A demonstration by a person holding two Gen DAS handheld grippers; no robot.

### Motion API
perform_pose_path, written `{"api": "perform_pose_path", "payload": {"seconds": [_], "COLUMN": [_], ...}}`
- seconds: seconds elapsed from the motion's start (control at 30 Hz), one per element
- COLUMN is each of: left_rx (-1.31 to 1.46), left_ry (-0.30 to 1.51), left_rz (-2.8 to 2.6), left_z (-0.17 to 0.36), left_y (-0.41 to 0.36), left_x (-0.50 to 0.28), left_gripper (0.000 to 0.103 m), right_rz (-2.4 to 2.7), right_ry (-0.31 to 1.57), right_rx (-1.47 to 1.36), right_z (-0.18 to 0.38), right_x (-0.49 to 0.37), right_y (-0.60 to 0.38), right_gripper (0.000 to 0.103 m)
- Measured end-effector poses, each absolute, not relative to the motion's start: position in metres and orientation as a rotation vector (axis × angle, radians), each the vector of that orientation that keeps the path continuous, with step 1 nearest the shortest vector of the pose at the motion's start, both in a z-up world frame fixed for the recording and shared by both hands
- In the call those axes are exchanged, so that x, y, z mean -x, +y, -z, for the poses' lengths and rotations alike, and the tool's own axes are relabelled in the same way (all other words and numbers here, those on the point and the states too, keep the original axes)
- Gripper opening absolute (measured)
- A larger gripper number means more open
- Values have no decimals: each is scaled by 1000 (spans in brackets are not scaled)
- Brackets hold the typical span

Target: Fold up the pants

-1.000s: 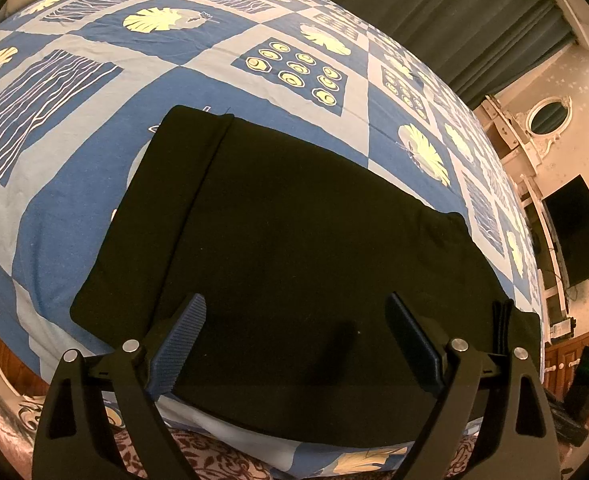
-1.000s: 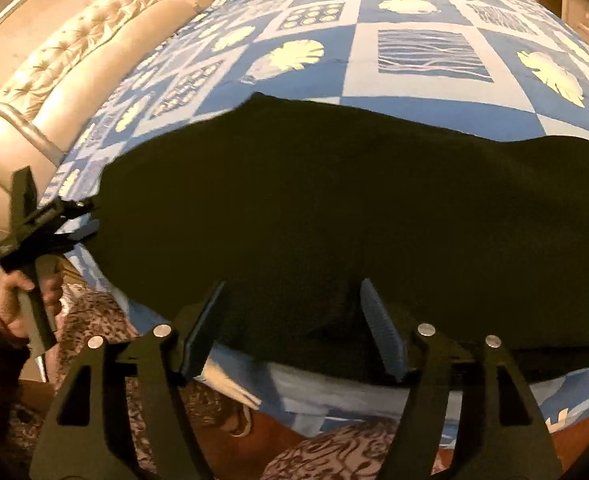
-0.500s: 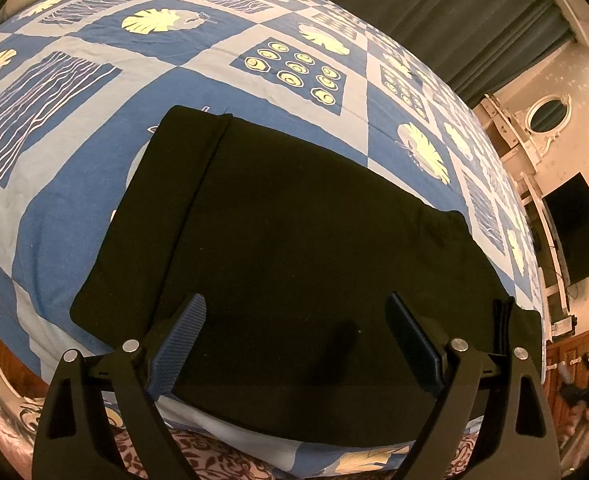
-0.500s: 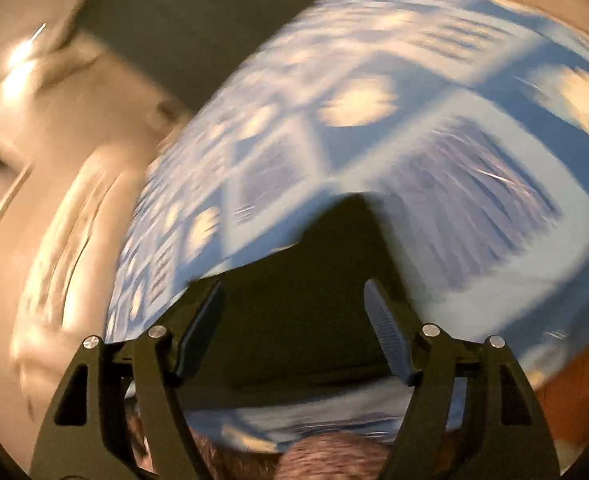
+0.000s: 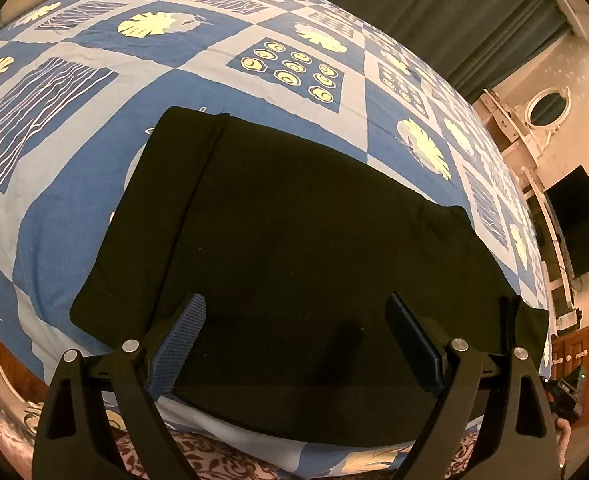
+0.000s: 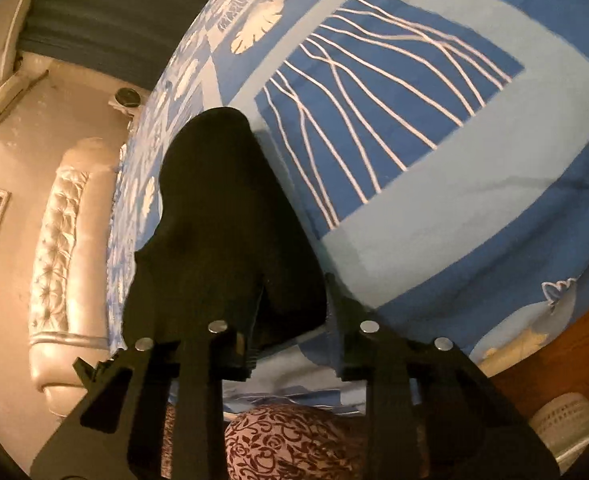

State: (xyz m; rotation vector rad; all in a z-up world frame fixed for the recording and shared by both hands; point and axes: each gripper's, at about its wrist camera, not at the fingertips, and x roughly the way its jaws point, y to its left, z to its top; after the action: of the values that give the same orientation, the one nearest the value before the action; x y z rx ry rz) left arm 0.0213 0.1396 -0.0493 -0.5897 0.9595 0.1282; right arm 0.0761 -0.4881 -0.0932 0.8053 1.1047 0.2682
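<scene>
A: Risk? Left gripper (image 5: 294, 340) hung spread wide over the pants (image 5: 294, 240), gripping nothing. Pants lay flat on the bed (image 5: 74, 200), near edge. Right gripper (image 6: 290, 320) sat at the pants' right end, jaws narrowed around a fabric bunch; can't tell if clamped. A thin pinch could slip, or grab one layer only and skew the fold.

B: Change?

A: Left unchanged. Right had been wide open over the pants' middle; it swung to the right end and narrowed.
</scene>
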Motion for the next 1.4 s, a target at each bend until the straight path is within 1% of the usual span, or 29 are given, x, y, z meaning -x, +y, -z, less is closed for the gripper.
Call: {"api": "perform_pose_path", "payload": {"seconds": [0.1,0.13,0.17,0.23,0.37,0.63,0.7,0.73,0.77,0.9,1.0,1.07,1.13,1.3,1.37,1.4], "left_rx": [584,580,575,565,562,565,566,566,566,566,568,576,591,643,684,708], "left_ry": [960,961,962,964,964,966,966,965,965,965,965,963,960,955,937,924], "left_rz": [-127,-126,-127,-128,-127,-118,-118,-118,-118,-118,-118,-115,-110,-65,-36,-20], "left_z": [50,50,50,51,51,51,51,51,51,51,51,51,51,46,40,36], "left_y": [139,139,139,138,138,140,140,140,140,140,140,140,142,148,154,158], "left_x": [-22,-22,-22,-23,-23,-25,-25,-25,-24,-24,-24,-24,-23,-23,-20,-19], "left_gripper": [90,90,90,90,90,90,90,90,90,90,90,90,90,90,90,90], "right_rz": [-297,-306,-309,-302,-303,-335,-331,-318,-296,-286,-262,-238,-208,-141,-120,-124], "right_ry": [1099,1097,1078,1019,976,1013,1023,1032,1052,1053,1041,1009,948,887,865,851], "right_rx": [-845,-861,-866,-843,-871,-928,-922,-898,-855,-836,-816,-805,-781,-686,-652,-648], "right_z": [96,93,88,72,65,90,93,94,96,97,90,80,67,47,39,34], "right_x": [-76,-77,-77,-84,-116,-181,-189,-191,-193,-193,-188,-183,-169,-135,-123,-116], "right_y": [-493,-495,-499,-503,-504,-481,-475,-474,-472,-472,-468,-464,-459,-434,-423,-417], "right_gripper": [34,42,54,64,65,63,51,39,34,33,43,59,64,65,71,72]}}
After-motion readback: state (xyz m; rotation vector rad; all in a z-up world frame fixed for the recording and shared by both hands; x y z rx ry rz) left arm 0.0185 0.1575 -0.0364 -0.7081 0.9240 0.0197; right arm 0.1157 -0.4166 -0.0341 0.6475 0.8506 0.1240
